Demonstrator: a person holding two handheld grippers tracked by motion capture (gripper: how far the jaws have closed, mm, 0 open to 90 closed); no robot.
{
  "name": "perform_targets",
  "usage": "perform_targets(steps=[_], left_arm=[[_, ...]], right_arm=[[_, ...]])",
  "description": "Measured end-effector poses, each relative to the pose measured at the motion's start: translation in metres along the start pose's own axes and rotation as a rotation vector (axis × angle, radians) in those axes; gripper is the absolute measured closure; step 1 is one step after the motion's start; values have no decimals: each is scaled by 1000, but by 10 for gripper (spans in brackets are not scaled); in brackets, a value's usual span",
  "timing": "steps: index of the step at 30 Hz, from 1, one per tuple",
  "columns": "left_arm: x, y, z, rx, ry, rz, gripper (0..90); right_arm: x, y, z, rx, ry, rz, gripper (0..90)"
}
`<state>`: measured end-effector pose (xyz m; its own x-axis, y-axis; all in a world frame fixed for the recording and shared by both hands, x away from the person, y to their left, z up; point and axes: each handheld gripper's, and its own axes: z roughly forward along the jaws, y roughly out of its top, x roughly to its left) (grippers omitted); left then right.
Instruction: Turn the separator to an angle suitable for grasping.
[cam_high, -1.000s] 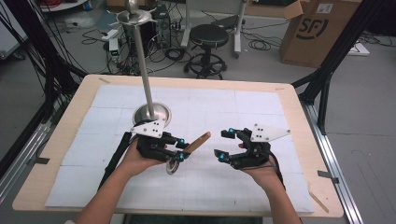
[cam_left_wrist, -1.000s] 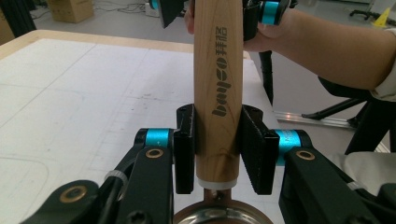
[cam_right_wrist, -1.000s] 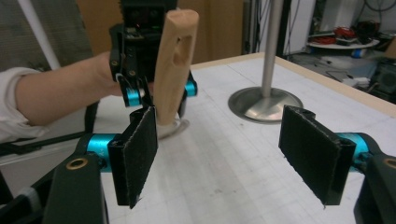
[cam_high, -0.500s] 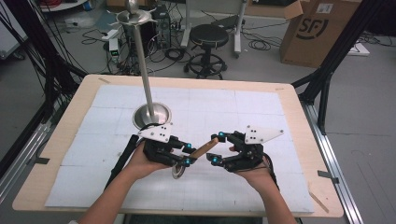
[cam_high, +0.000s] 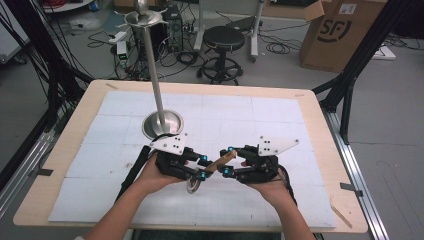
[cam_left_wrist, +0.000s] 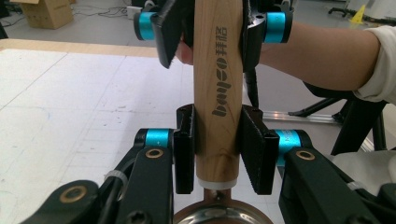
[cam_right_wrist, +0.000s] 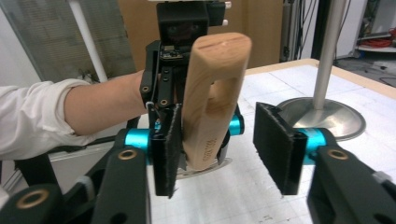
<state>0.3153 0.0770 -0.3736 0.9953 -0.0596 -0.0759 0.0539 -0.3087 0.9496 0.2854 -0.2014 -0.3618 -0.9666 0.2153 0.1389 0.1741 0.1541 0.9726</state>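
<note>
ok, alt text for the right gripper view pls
The right gripper has its black jaws around a wooden handle, one pad touching it, the other clear; they have just been closing. Behind it, the left gripper holds the handle; a steel stand base sits on the white-covered table.

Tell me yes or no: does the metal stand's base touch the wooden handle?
No, the stand's base sits apart from the wooden handle on the table.

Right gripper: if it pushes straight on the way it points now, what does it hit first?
Probably the wooden handle: it already stands between the right gripper's jaws, which have just been closing, one pad near it, the other apart. Just behind is the left gripper, shut on the same handle. Depth is hard to judge.
</note>
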Motion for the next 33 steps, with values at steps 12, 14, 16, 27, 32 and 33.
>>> perform_targets(steps=[12,14,16,27,32,33], left_arm=[[-1,-1,3,10,-9,1,682],[-1,-1,3,10,-12,-2,681],[-1,-1,3,10,-13,-3,680],[0,-2,2,21,34,-29,585],[1,-2,1,10,35,-28,590],[1,-1,1,11,37,-23,595]], right_arm=[[3,1,2,-2,35,-13,671],[4,1,2,2,32,-16,673],[4,2,2,6,31,-23,674],[4,3,-1,-5,-13,-26,723],[1,1,-3,2,-33,-15,736],[0,1,-3,-3,-33,-10,736]])
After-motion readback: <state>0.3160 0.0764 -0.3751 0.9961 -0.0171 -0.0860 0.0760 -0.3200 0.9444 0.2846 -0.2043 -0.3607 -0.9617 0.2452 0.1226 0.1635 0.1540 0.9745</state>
